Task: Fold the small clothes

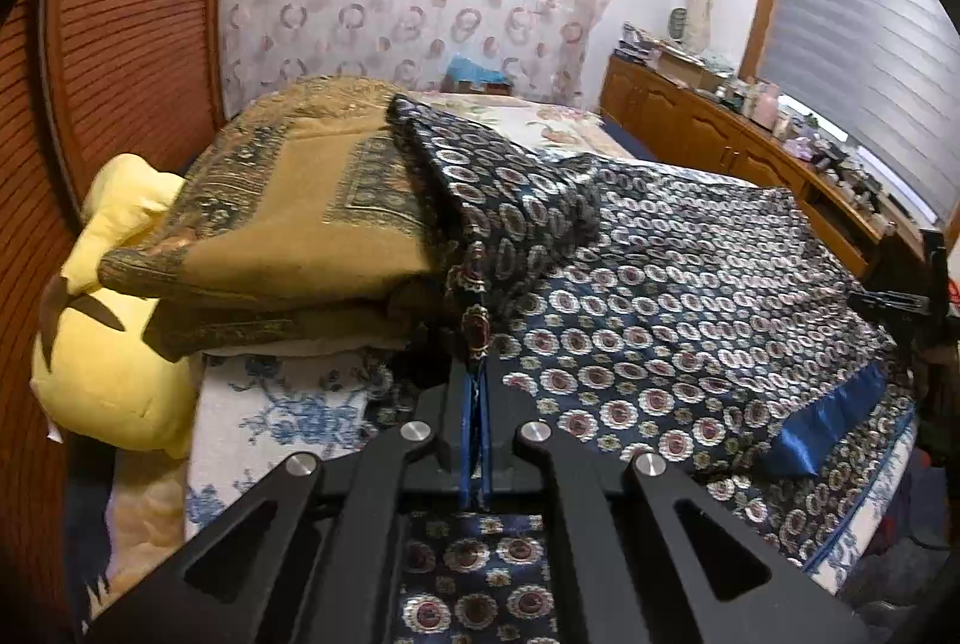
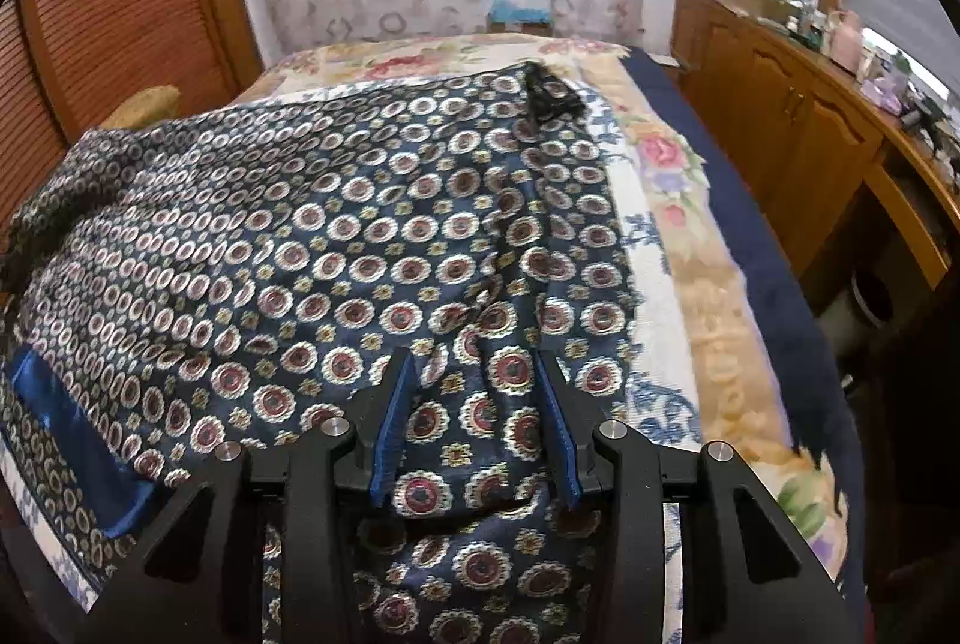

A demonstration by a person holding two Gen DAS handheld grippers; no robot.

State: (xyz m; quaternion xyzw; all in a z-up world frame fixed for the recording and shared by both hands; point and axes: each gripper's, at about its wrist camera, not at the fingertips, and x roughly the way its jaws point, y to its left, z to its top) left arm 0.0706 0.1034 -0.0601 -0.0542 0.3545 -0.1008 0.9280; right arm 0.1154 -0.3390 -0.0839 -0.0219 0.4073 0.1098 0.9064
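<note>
A dark blue cloth with white-and-red medallion print lies spread over the bed, with a shiny blue hem band. My left gripper is shut on a bunched edge of this cloth and holds it lifted, so a fold rises in front of the camera. In the right wrist view the same cloth covers the bed. My right gripper is open, its blue-padded fingers resting on either side of a raised fold of the cloth.
A folded tan patterned blanket is stacked on the left over a yellow plush toy. A floral bedcover lies under the cloth. A wooden cabinet with clutter lines the right wall. Slatted wooden doors stand at left.
</note>
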